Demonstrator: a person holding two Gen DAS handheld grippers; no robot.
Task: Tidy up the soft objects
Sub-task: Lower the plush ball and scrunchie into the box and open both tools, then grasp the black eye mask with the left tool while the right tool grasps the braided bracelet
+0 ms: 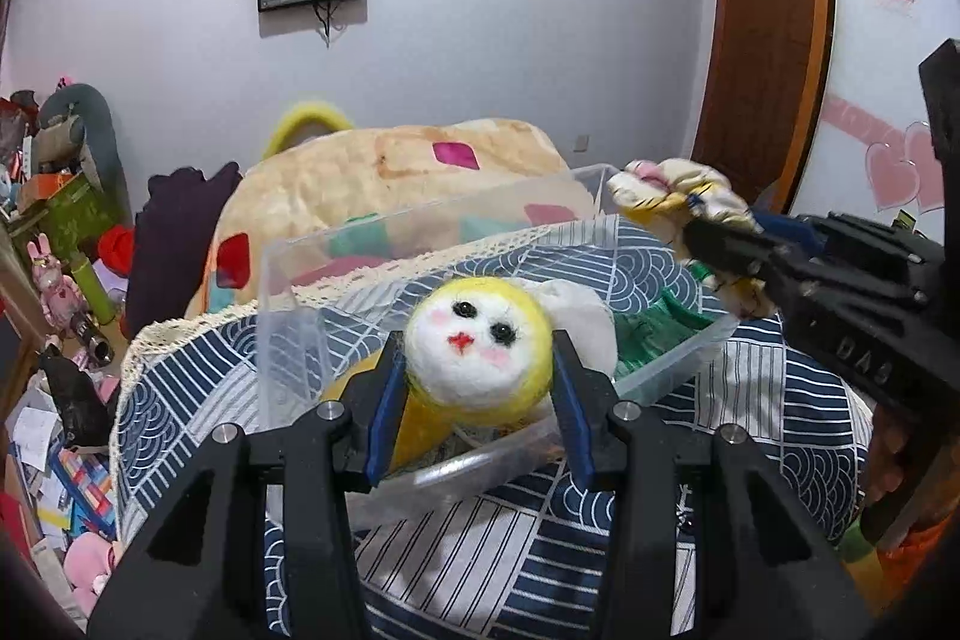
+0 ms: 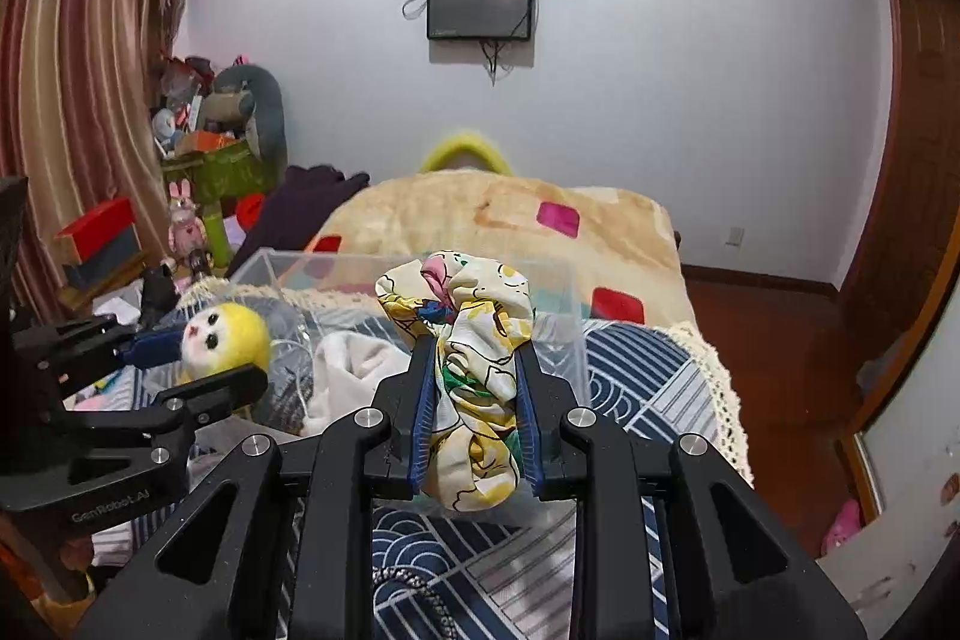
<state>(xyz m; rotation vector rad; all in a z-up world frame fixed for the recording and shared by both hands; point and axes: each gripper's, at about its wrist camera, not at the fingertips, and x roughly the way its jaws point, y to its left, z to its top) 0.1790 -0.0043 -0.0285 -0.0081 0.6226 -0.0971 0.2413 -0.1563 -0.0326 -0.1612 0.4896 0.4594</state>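
**Two soft loads above the bin**

The left tongs [image 1: 477,388] are closed on a felt doll head [image 1: 477,343]; the right tongs [image 2: 474,412] pinch a printed scrunchie [image 2: 474,340] mid-bunch. Both look light, squashy, unbreakable. Just ahead sits the clear bin [image 2: 564,340], rim thin and hard; above it there is open room.

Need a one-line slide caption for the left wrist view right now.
Left tool grips a yellow-and-white felt doll head over the clear plastic bin; right tool holds patterned cloth nearby.
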